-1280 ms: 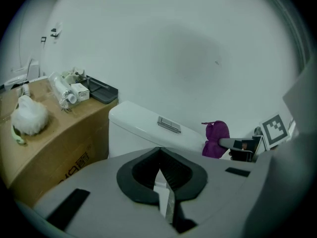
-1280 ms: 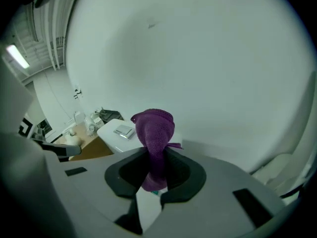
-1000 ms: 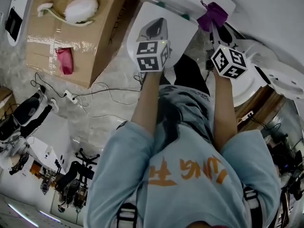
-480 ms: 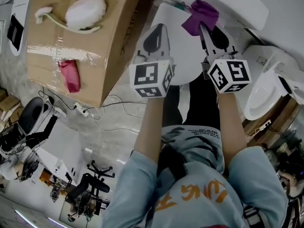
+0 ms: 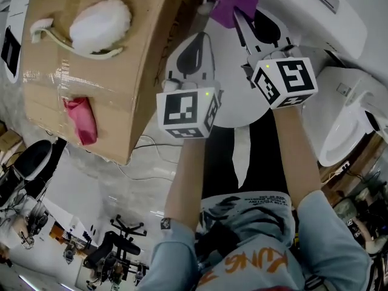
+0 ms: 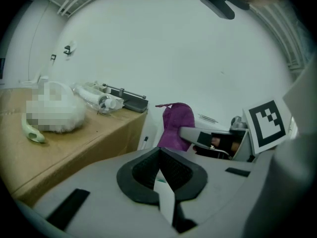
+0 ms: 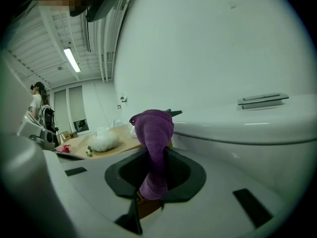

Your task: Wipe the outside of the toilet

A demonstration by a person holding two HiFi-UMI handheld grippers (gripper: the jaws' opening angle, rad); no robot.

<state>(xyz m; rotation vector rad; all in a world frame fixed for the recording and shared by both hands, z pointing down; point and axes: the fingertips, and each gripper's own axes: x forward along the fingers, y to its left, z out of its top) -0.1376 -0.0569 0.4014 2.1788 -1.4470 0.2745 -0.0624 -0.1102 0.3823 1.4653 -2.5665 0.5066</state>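
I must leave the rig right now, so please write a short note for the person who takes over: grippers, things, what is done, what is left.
Left gripper: shut, empty, over the closed toilet lid.
Right gripper: shut on the purple cloth, raised by the end of the tank nearest the box. Whether the cloth touches the tank cannot be told.
Done: cloth is in hand. No wiped area can be made out.
Left: wipe the tank, the lid and the rest of the outside.
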